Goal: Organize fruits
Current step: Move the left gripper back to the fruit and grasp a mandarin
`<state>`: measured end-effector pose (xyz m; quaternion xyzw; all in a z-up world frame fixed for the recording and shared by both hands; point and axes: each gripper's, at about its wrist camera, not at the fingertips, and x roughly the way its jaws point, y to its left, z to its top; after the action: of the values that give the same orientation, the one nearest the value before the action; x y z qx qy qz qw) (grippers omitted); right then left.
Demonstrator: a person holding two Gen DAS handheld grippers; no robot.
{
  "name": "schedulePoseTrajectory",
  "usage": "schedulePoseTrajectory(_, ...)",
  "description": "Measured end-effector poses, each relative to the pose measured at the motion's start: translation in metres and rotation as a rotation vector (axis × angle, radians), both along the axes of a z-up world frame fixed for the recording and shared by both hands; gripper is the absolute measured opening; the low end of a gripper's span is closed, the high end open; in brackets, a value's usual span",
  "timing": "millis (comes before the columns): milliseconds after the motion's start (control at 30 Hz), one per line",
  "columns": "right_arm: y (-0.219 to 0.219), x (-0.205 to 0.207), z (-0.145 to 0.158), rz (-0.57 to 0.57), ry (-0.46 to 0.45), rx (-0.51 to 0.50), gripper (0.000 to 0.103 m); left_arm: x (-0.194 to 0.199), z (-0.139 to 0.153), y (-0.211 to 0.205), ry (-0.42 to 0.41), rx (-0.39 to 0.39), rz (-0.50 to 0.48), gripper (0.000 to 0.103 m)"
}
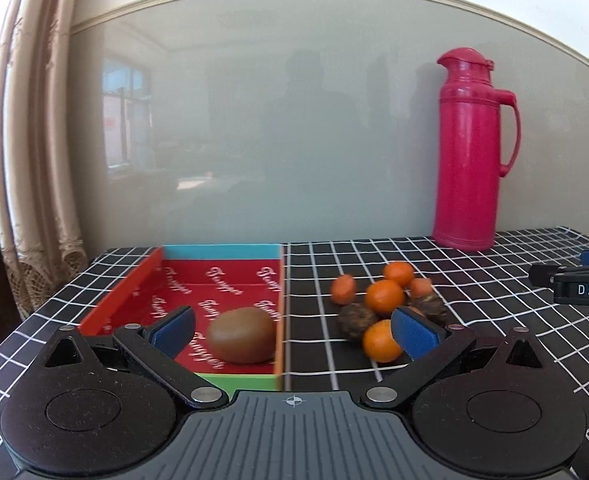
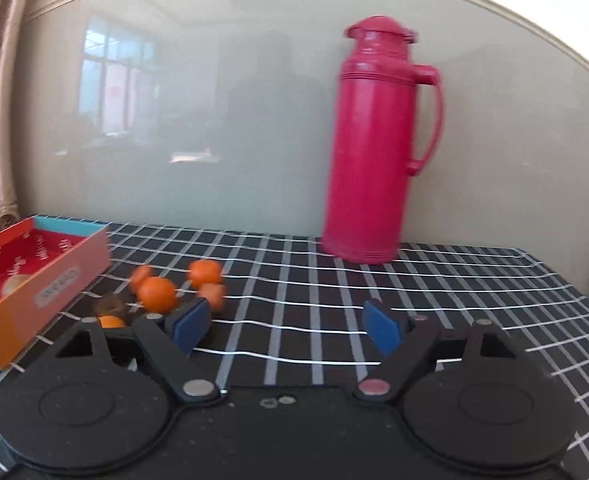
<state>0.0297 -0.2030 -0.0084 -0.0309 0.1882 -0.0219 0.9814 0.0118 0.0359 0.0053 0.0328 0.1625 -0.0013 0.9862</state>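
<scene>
- The loose fruit lay in one tight cluster on the checked surface (image 1: pixel 474 280), just beside the red box (image 1: pixel 142 280). One kiwi (image 1: pixel 241 334) sat inside the box, against its near wall.
- Counted in the left wrist view: three whole oranges (image 1: pixel 384 297), two cut orange-coloured pieces (image 1: pixel 343 289) and two dark, rough-skinned fruits (image 1: pixel 356 321). Something could be hidden behind the blue pad.
- The left hand-held gripper (image 1: pixel 294 332) stood wide open and held nothing, facing both the box's near end and the cluster.
- The right hand-held gripper (image 2: pixel 286 326) was also wide open and empty, over bare cloth with the cluster off to its left.
- Likely risks: the fruits touched, so closing on one could nudge its neighbours rolling. A pad could catch the box wall. A wide sweep could knock the tall pink flask (image 2: pixel 378 140).
</scene>
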Motion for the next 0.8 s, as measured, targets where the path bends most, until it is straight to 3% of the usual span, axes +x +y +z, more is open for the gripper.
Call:
schedulePoseTrajectory(367, -0.064, -0.012, -0.013, -0.125, 0.024, 0.019, 0.083, 0.014, -0.010, -0.050, 0.054, 0.032, -0.081, 0.102)
schedulePoseTrajectory(533, -0.083, -0.009, -0.017, -0.163, 0.034, 0.040, 0.083, 0.028, -0.014, -0.059, 0.079, 0.009, -0.080, 0.102)
schedulePoseTrajectory(600, -0.088, -0.008, -0.018, -0.172, 0.039, 0.040, 0.083, 0.037, -0.017, -0.061, 0.105, -0.003, -0.075, 0.085)
schedulePoseTrajectory(633, -0.090, -0.008, -0.018, -0.175, 0.039, 0.041, 0.083, 0.042, -0.019, -0.062, 0.122, -0.005, -0.070, 0.082)
schedulePoseTrajectory(800, -0.098, -0.005, -0.022, -0.194, 0.047, 0.048, 0.083, 0.066, -0.033, -0.067, 0.196, -0.009, -0.045, 0.079)
